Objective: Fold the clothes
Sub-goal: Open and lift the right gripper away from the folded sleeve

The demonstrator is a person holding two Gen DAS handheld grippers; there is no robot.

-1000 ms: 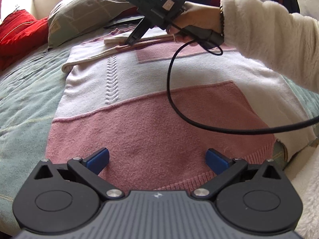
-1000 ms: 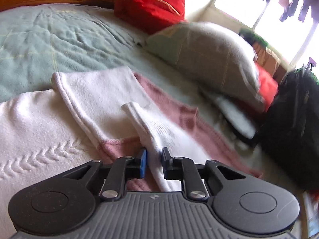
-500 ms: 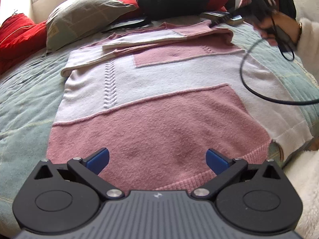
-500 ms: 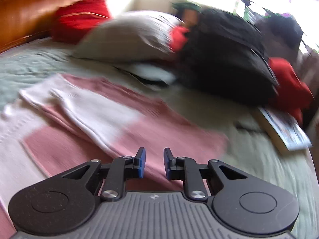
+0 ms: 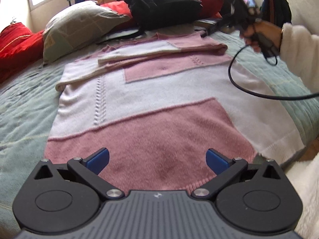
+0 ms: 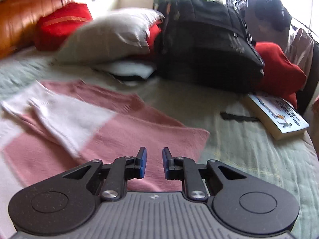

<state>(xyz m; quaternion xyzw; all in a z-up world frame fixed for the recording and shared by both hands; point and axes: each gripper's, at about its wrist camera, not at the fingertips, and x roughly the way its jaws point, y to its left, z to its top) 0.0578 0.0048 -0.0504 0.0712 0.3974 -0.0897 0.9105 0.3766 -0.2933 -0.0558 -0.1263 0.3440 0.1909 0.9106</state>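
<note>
While the pink-and-white knitted sweater (image 5: 143, 103) lies flat on the pale green quilted bedspread (image 5: 22, 107) with both sleeves folded across its chest, the left gripper (image 5: 157, 159) hangs over the pink hem, jaws spread wide and holding nothing. Over the sweater's far shoulder, the right gripper (image 6: 154, 163) shows a narrow gap between its blue pads, nothing between them. A black backpack (image 6: 207, 47) sits beyond.
</note>
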